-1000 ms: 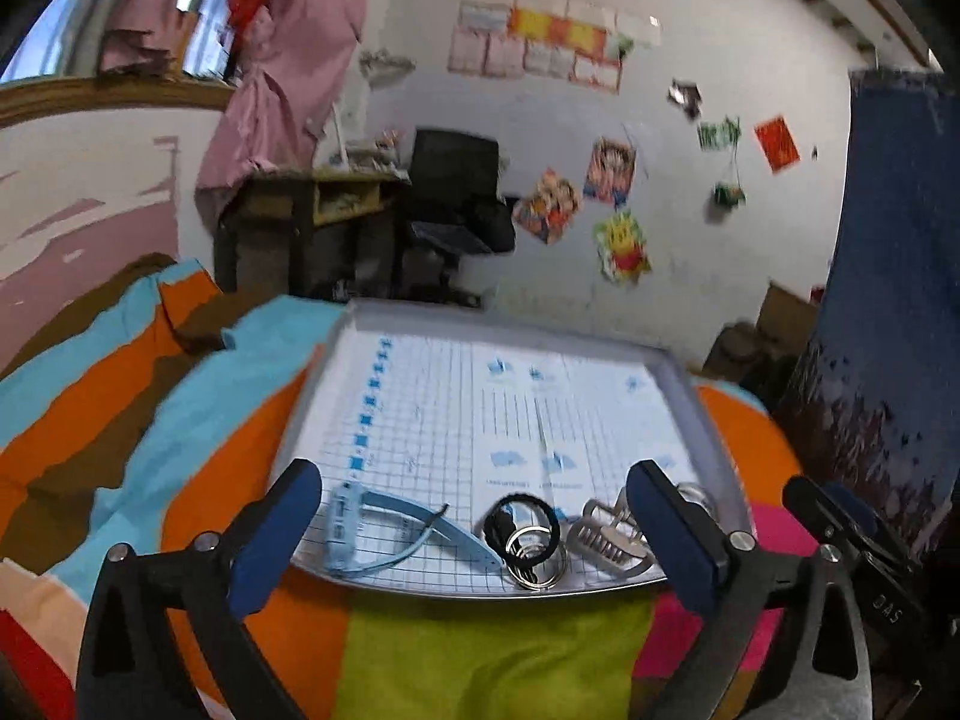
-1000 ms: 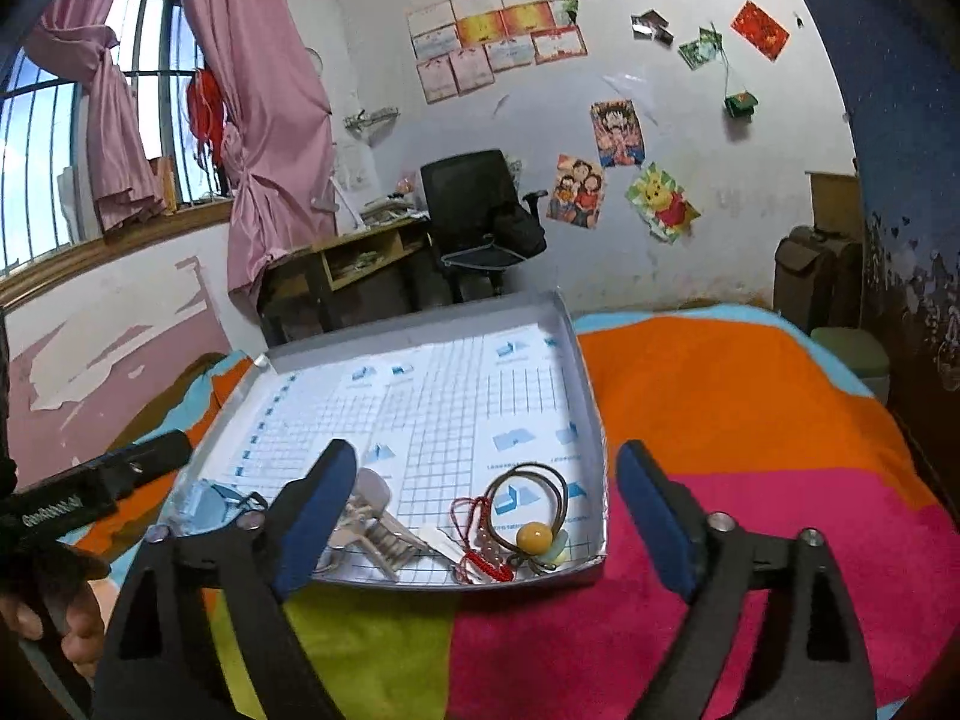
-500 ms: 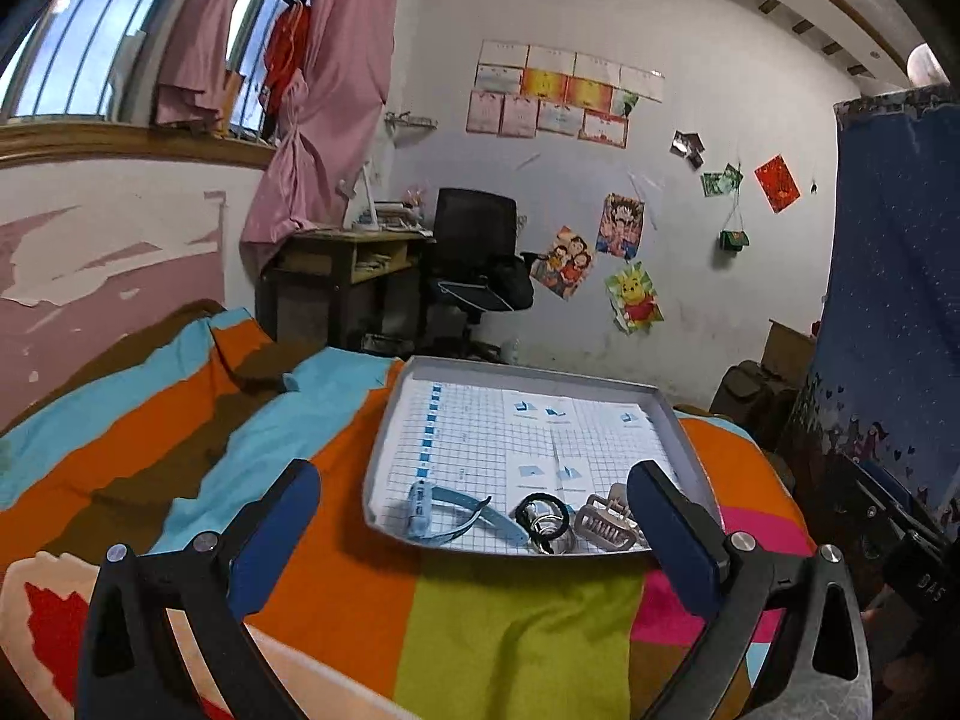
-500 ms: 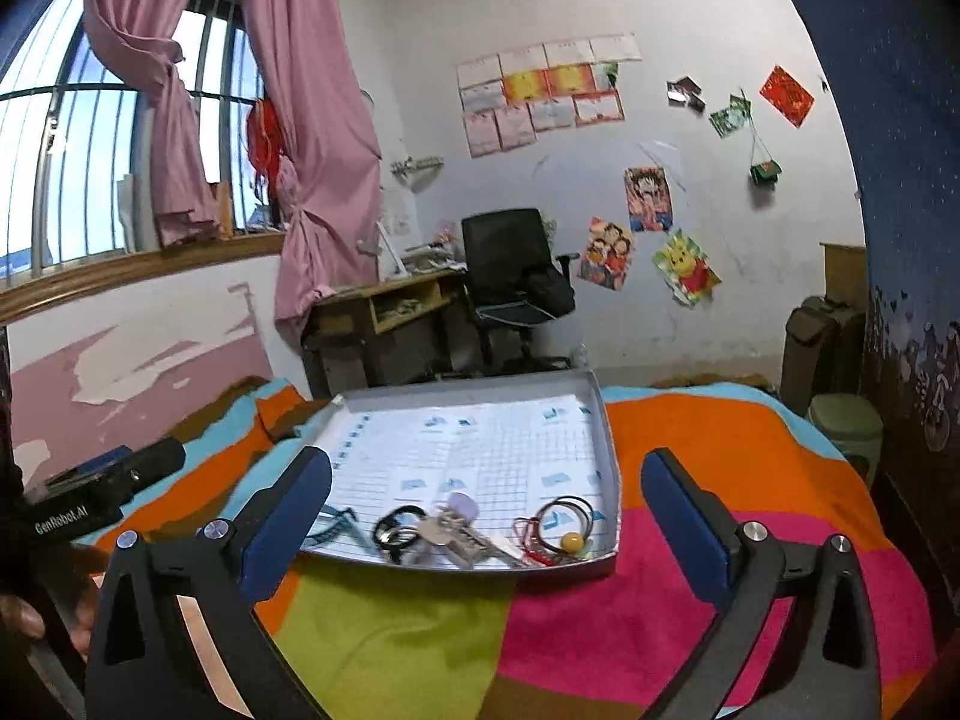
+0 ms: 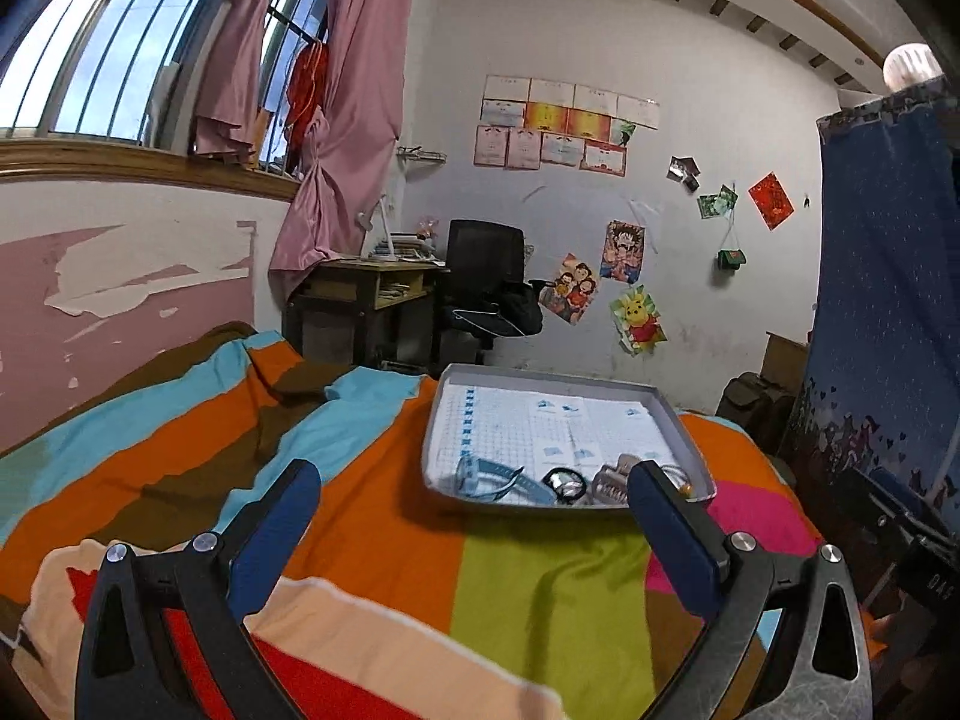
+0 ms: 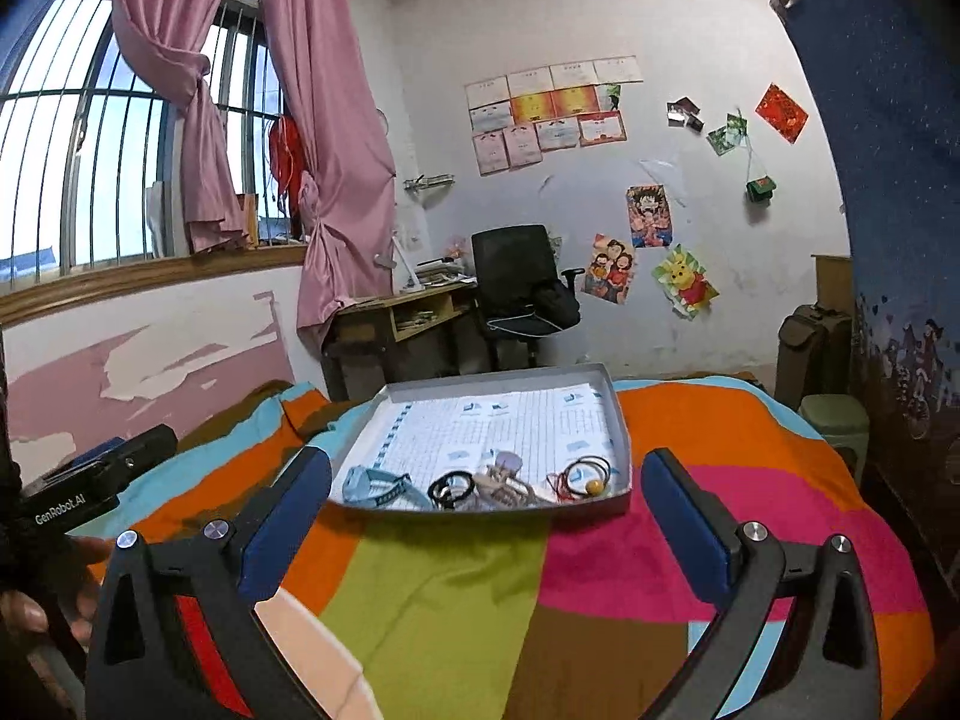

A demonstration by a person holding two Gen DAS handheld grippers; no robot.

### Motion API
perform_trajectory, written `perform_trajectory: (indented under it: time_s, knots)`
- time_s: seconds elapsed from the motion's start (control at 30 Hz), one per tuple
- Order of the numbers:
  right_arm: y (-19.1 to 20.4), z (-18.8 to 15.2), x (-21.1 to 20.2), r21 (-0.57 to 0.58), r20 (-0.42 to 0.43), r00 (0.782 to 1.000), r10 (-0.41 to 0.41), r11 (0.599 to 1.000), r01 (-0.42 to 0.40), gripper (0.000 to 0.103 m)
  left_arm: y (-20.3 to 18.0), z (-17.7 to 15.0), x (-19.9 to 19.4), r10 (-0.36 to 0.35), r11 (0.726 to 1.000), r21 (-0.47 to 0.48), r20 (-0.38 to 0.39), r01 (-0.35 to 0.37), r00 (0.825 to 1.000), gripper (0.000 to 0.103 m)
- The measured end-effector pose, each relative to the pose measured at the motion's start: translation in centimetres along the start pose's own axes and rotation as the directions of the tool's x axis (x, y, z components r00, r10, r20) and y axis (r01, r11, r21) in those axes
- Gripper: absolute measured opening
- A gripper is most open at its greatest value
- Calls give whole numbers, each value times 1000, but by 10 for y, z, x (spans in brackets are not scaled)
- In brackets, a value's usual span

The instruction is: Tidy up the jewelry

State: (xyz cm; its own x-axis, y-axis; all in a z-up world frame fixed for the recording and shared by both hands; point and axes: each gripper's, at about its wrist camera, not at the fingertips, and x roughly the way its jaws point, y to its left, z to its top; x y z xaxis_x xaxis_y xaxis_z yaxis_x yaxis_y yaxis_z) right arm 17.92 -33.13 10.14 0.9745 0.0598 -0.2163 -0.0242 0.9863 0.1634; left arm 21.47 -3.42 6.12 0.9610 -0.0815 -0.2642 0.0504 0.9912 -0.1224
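A shallow grey tray (image 6: 618, 420) lined with gridded paper sits on the bed's striped blanket (image 6: 456, 588). Along its near edge lie a light blue watch (image 6: 375, 486), black hair ties (image 6: 450, 486), a metallic hair claw (image 6: 504, 483), and a red cord with an orange bead (image 6: 594, 486). The left gripper (image 5: 474, 507) and the right gripper (image 6: 486, 489) both hover above the blanket, short of the tray, jaws spread wide and holding nothing. A black office chair (image 6: 516, 276) stands by the far wall.

We hold our left gripper (image 5: 474, 498) and right gripper (image 6: 486, 483) level, side by side, jaws spread wide and empty.
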Motion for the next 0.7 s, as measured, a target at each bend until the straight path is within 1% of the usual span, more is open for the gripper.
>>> perform_trajectory:
  time_s: [0.27,0.43,0.7]
  knots:
    - [10,-16,-16,-16,-23,1000,8,1000,-8,102,17,-20,-7,22,1000,19,-10,-22,1000,103]
    - [17,-22,-11,-36,-51,999,13,999,-15,102,25,-27,-7,26,1000,7,-23,-26,999,103]
    - [21,-24,-5,-50,-58,998,13,999,-16,102,27,-28,-5,29,1000,13,-23,-29,999,103]
